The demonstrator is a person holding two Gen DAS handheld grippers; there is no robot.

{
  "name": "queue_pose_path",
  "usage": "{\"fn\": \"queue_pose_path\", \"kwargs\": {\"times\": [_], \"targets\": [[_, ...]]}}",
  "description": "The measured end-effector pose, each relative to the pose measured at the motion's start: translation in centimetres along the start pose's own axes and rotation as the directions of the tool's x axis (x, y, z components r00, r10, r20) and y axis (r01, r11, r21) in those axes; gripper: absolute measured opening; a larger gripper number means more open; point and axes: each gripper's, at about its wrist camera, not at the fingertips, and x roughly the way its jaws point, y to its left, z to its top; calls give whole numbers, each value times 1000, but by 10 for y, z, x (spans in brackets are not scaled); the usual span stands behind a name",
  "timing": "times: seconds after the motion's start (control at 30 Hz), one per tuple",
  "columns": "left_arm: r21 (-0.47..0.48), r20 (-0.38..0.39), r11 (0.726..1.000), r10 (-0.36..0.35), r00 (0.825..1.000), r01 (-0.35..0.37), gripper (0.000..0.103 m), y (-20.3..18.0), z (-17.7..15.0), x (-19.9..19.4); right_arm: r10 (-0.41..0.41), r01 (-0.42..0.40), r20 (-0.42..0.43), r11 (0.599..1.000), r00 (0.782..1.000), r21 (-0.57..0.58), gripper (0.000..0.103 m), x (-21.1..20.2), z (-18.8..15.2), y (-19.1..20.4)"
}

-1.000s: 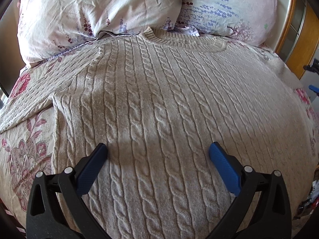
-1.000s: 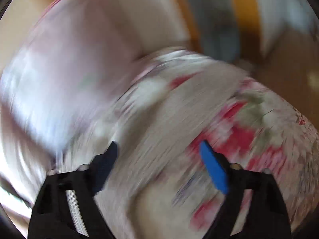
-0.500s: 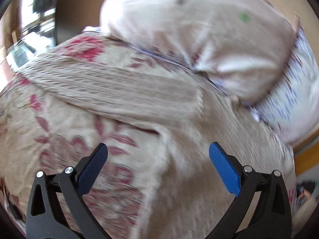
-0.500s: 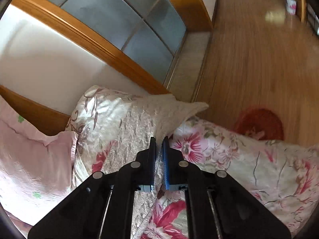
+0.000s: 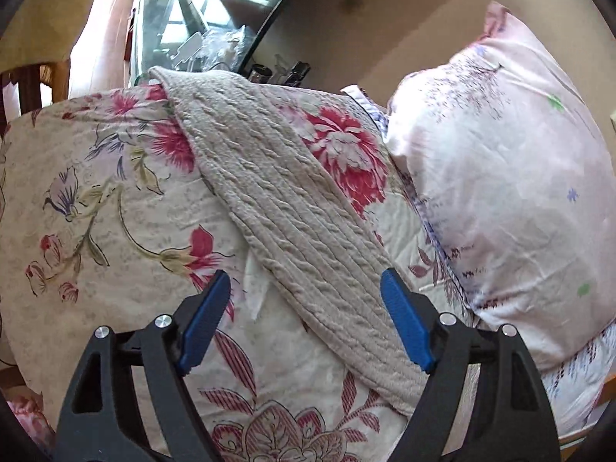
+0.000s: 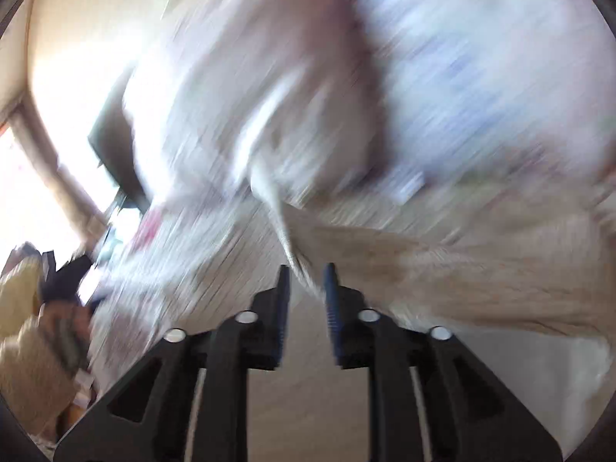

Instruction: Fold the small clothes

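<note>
A beige cable-knit sweater lies on a floral bedspread [image 5: 96, 192]. In the left wrist view its left sleeve [image 5: 277, 200] runs flat from the far left edge of the bed toward me. My left gripper [image 5: 306, 323] is open just above the sleeve near its shoulder end, and holds nothing. The right wrist view is badly blurred. My right gripper [image 6: 306, 288] has its jaws close together around a fold of the beige sweater [image 6: 481, 269], which hangs lifted from them.
A pink floral pillow [image 5: 500, 177] lies at the right of the sleeve. Beyond the far bed edge are a glass cabinet [image 5: 200, 30] and small items on furniture. The bedspread falls away at the left edge.
My left gripper swung left from over the sweater's body to over the left sleeve. My right gripper shut on the sweater's right sleeve, then swept fast with the cloth in it.
</note>
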Motion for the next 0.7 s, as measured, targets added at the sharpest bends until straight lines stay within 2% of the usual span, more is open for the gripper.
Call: {"fn": "queue_pose_path", "kwargs": {"times": [0.03, 0.1, 0.13, 0.2, 0.27, 0.37, 0.47, 0.53, 0.63, 0.7], "targets": [[-42, -7, 999, -3, 1000, 3, 79, 7, 6, 3, 54, -55, -92, 999, 994, -2, 34, 18, -15, 23], [-100, -11, 995, -14, 1000, 13, 78, 16, 11, 9, 132, -136, -153, 991, 979, -16, 53, 22, -36, 50], [-126, 3, 992, -30, 1000, 30, 78, 19, 16, 10, 144, -156, -169, 986, 975, -59, 69, 18, -43, 60], [-160, 8, 986, -38, 999, 39, 75, 23, 24, 14, 110, -129, -161, 984, 981, -119, 77, 14, -42, 59], [-202, 13, 978, -50, 999, 52, 67, 29, 33, 15, 76, -89, -150, 992, 986, -87, 78, 5, -40, 43], [-322, 29, 943, -78, 996, 84, 52, 48, 50, 20, 46, -38, -156, 998, 987, 53, 79, 8, -36, 5], [-412, 44, 906, -80, 996, 91, 38, 67, 67, 23, 18, 4, -175, 992, 984, 125, 79, 10, -35, -20], [-412, 43, 909, -55, 998, 68, 31, 72, 78, 24, 7, 17, -178, 991, 984, 132, 79, 5, -37, -23], [-363, 26, 932, -6, 1000, 15, 8, 68, 93, 29, -2, 23, -175, 992, 985, 121, 79, 1, -41, -23], [-276, 23, 961, 15, 1000, -8, 7, 49, 98, 28, -8, 29, -172, 992, 985, 123, 79, -1, -42, -25]]}}
